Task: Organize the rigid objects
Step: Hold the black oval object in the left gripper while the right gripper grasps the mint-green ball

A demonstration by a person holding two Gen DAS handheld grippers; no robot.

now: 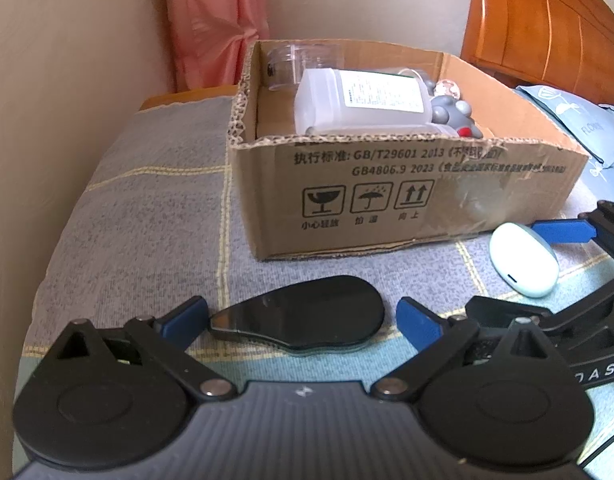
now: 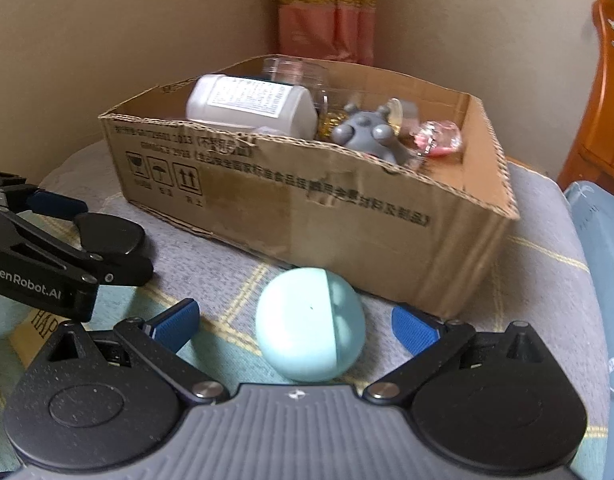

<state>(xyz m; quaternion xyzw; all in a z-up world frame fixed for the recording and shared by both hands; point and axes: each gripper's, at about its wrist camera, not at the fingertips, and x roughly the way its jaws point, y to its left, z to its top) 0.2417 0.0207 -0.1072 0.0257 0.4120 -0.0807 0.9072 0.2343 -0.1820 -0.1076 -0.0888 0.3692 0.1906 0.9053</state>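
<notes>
Left tool (image 1: 303, 320): jaws spread wide, blue pads on either side of a flat black teardrop-shaped object (image 1: 303, 320), not pressing on it; nothing gripped.
Black object: lying flat on the grey checked cushion (image 1: 147, 220), just near of the cardboard box (image 1: 387, 200), between the left tool's fingers (narrow end toward the left pad, possibly touching it; hard to tell).
Right tool (image 2: 295, 326): jaws wide apart, pads clear of the pale blue-green egg-shaped case (image 2: 311, 324) that sits between them; nothing held.
Egg-shaped case: resting on the cushion, close against the near wall of the box, right of the black object.
Cardboard box: open-topped, torn upper edges, printed handling symbols on the near wall; standing on the far part of the cushion.
Box contents: white plastic bottle (image 2: 251, 106) lying on its side with label up, clear plastic jar (image 2: 295, 70) behind it at the far wall, grey toy figure (image 2: 367, 132) right of the bottle, pink wrapped item (image 2: 439, 138) in the right corner.
Surroundings: beige wall, pink curtain (image 1: 215, 32) in the far corner, orange wooden furniture (image 1: 547, 28) at far right, light blue fabric (image 1: 579, 120) right of the box.
</notes>
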